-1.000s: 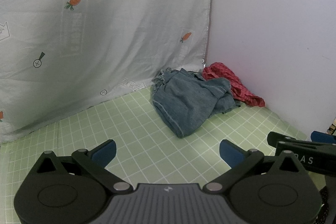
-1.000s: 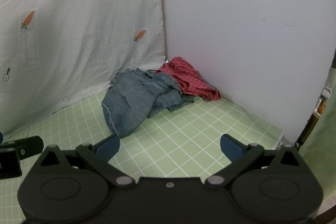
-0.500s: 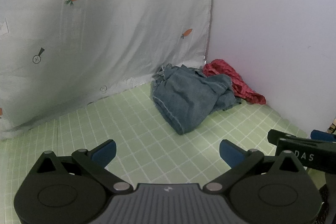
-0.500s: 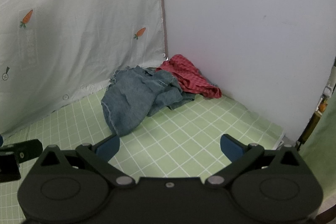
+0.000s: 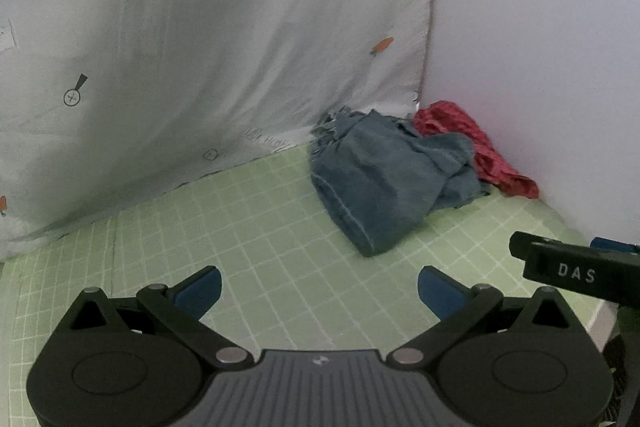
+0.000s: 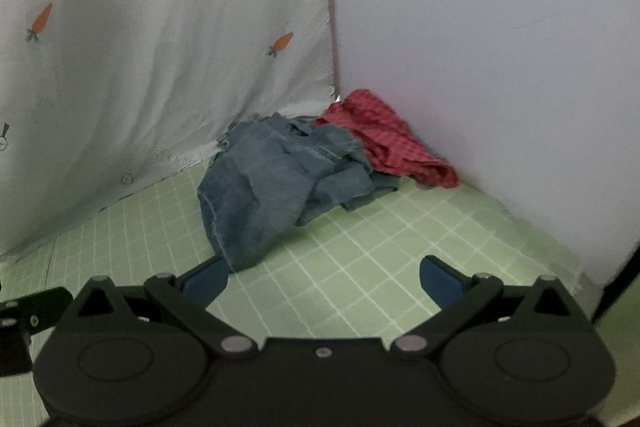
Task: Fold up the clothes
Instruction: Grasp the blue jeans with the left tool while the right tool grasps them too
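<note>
Left wrist view, crumpled denim garment (image 5: 384, 183), red cloth (image 5: 476, 147) behind

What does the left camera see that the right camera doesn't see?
Only the left wrist view shows the right gripper from the side, with the letters DAS on it.

Only the right wrist view shows the mat's right edge with a strip of green cloth beyond it.

Both show the crumpled blue denim garment and the red checked garment in the corner, the green checked mat, the carrot-print sheet, and open blue-tipped fingers holding nothing.
</note>
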### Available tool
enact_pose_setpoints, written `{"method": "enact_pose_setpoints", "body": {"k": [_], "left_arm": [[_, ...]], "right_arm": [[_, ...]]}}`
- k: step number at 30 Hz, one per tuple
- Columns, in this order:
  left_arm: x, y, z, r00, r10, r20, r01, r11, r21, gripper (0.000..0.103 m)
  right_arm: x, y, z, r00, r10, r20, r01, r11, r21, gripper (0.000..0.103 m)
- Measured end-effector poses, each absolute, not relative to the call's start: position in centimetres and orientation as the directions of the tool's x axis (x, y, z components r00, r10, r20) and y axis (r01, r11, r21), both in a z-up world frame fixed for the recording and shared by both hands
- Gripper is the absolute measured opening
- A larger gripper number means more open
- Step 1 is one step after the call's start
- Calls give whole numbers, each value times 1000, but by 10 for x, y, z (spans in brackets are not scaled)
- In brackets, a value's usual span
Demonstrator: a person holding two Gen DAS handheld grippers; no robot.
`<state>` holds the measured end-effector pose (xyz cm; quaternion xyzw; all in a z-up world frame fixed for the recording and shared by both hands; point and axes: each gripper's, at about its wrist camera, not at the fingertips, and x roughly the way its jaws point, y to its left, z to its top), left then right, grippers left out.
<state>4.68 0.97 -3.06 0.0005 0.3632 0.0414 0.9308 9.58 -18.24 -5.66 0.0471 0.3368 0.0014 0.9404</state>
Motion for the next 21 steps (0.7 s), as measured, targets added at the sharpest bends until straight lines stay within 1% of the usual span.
{"method": "enact_pose_setpoints", "body": {"k": [5,11,14,21], "left_arm": [[85,20,-46,699,95,-709,-103,994,32,103],[152,37,-76,637,83,-766,-98,995,27,103],[194,44,-97,603,52,-796,-87,996,-1,103],[294,51,-149,541,-42,-840,-41,996,-76,103]], "right_arm": [[146,-174,-76,745,56,-665,18,994,104,103],[225,-167,-109,708,75,-702,24,991,130,103],[267,-171,-131,691,74,-719,55,986,155,103],[330,-189,-171,708,53,-704,142,966,216,103]]}}
